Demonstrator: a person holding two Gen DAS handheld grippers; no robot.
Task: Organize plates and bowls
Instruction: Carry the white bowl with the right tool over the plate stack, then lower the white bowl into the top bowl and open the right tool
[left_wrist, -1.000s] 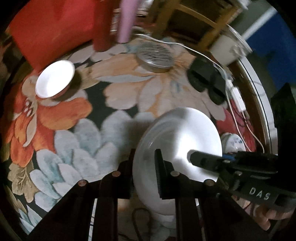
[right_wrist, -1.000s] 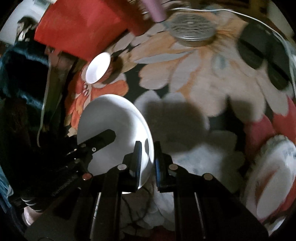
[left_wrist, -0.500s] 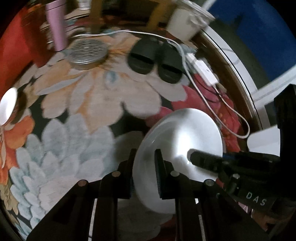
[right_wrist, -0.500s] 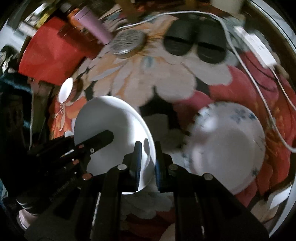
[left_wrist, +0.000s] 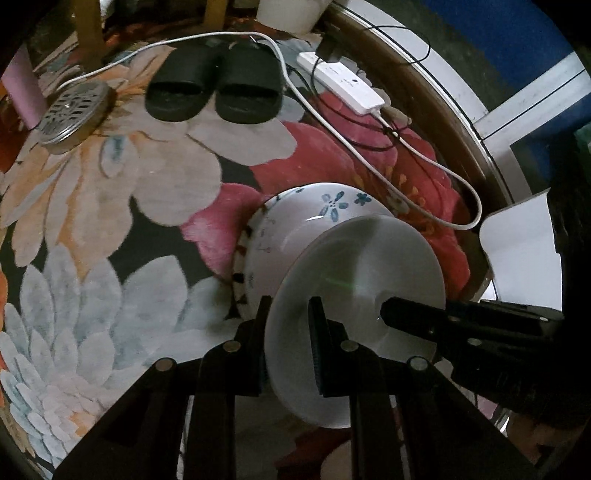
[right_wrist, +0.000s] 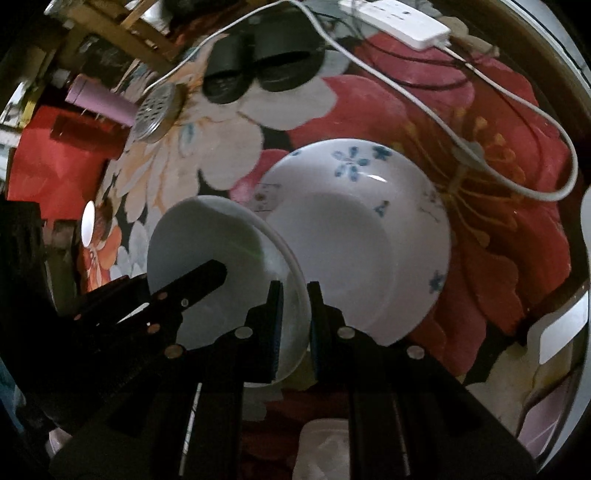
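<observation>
Hanging tilted over the blue-flowered plate (right_wrist: 369, 236) on the floral rug (left_wrist: 122, 206), the plain white plate (left_wrist: 354, 280) has been carried there from beside the small white bowl (right_wrist: 88, 225); stacking looks next. Left gripper (left_wrist: 288, 347) and right gripper (right_wrist: 293, 325) clamp opposite rims, its face steeply slanted.

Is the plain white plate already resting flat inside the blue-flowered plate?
No. The plain white plate is tilted, clamped at opposite rims by the left gripper and right gripper, above the blue-flowered plate.
</observation>
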